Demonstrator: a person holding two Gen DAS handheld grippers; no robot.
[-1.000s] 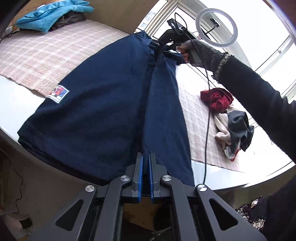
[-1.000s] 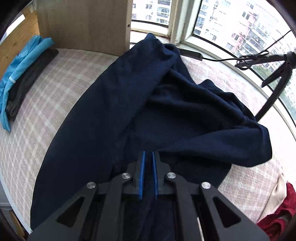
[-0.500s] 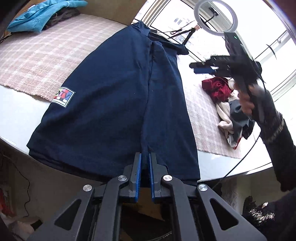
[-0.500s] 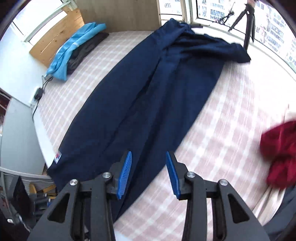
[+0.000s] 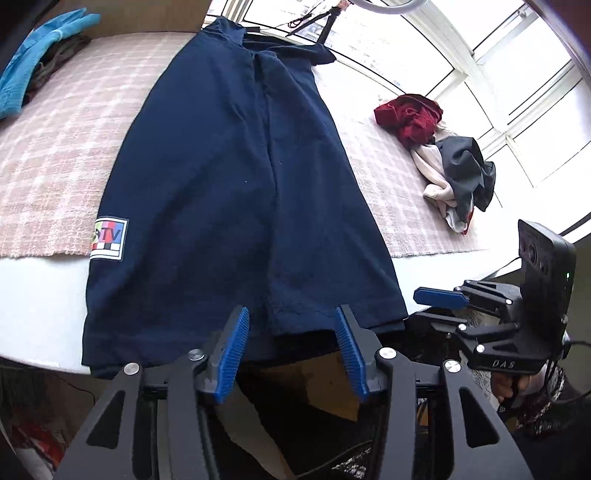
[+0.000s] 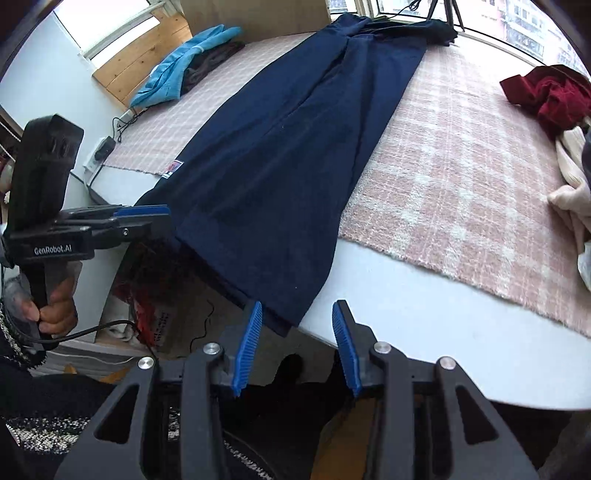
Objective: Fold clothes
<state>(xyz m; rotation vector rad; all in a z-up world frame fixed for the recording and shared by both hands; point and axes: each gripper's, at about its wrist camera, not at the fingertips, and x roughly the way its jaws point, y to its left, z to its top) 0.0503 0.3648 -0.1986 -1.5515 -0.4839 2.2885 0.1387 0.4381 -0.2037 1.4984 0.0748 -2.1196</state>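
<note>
Left wrist view: navy garment (image 5: 236, 192) stretches lengthwise toward 12 o'clock, its near hem just beyond both released, empty grippers' fingers (image 5: 229, 350).

The shirt (image 5: 236, 177) lies lengthwise on the rug (image 6: 461, 147), which covers the table (image 6: 388, 280); its hem hangs over the near table edge. My left gripper (image 5: 291, 347) sits just before that hem, my right gripper (image 6: 295, 343) beside its right corner. A clothes heap (image 5: 439, 147) lies right of the shirt, a folded stack (image 6: 184, 70) at far left, a tripod (image 6: 443, 7) behind.
</note>
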